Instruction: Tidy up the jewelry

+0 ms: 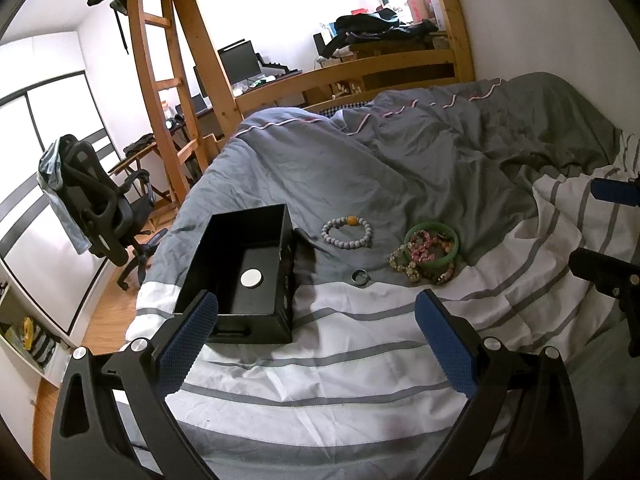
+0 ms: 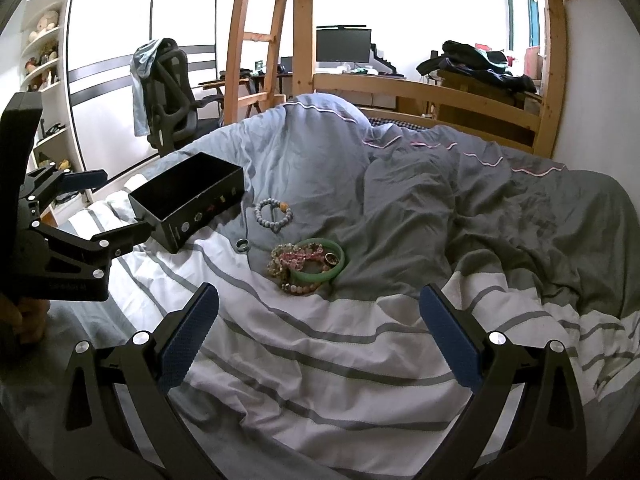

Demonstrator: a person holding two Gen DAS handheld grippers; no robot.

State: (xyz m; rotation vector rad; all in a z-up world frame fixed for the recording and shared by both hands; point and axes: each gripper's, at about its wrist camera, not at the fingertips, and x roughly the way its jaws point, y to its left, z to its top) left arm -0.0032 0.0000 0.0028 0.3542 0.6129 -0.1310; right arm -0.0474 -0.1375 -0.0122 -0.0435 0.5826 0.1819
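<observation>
On rumpled striped duvet (image 1: 360, 360), matte black box (image 1: 240, 268) – beaded bracelets (image 1: 346, 232), perhaps jade bangle (image 1: 432, 242), both grippers (image 1: 316, 332) (image 2: 318, 320) spread, empty.

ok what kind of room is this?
Looks like a bedroom with a study corner: a bed under a rumpled duvet, a wooden loft-bed ladder, and a desk with a monitor.
</observation>
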